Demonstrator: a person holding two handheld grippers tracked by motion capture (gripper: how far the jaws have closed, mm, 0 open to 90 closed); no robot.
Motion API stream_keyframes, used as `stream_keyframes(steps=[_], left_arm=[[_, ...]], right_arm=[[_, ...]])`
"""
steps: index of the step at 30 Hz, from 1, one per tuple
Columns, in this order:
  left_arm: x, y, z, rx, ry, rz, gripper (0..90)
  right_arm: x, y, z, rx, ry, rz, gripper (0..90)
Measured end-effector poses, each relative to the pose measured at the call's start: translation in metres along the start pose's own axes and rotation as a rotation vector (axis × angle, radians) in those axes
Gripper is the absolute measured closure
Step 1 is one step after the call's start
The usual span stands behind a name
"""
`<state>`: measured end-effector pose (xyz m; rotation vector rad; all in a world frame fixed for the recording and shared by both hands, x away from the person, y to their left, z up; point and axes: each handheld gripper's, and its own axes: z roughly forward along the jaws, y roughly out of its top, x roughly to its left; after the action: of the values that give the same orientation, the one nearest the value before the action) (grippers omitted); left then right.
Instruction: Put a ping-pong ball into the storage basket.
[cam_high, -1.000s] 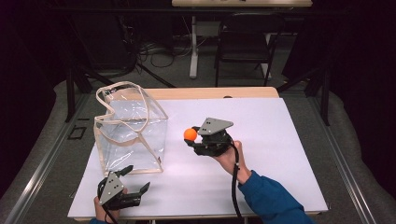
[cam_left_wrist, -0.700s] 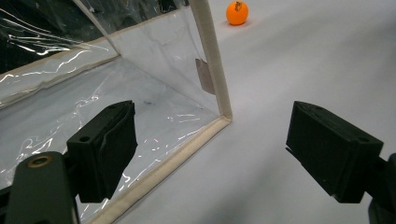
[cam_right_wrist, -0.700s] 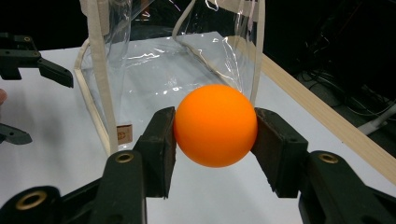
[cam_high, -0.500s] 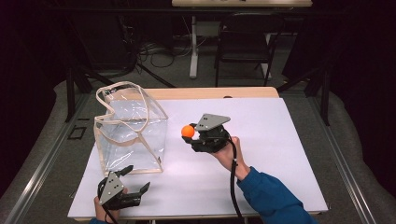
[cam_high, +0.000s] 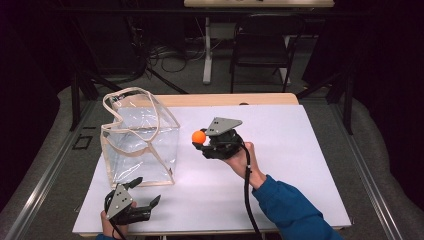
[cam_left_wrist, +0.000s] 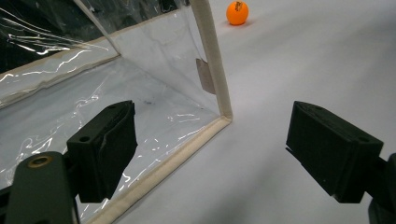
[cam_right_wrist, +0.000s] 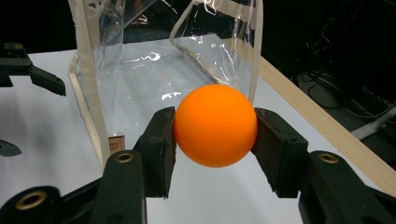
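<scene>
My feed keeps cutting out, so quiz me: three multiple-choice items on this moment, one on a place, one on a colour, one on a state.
1. Where does the clear bag stand on the table?
A. left part
B. right edge
C. off the table

2. What colour is the ball?
A. white
B. orange
C. green

3. How is the right hand-held gripper?
A. open above the ball
B. shut on the ball
C. lying on the table

Key:
1 A, the high view shows the bag on the table's left part.
2 B, it is plainly orange in all views.
3 B, both pads press the ball's sides in the right gripper view.
</scene>
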<state>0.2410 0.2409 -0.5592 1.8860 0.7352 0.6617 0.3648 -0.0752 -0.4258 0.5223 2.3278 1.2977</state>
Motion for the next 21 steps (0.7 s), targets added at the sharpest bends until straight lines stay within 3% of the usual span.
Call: stream_keyframes(steps=[21], left_arm=[[0.0,0.0,0.0,-0.001,-0.001,-0.001,16.0]], right_arm=[[-0.003,0.012,0.008,0.001,0.002,-0.017,50.7]])
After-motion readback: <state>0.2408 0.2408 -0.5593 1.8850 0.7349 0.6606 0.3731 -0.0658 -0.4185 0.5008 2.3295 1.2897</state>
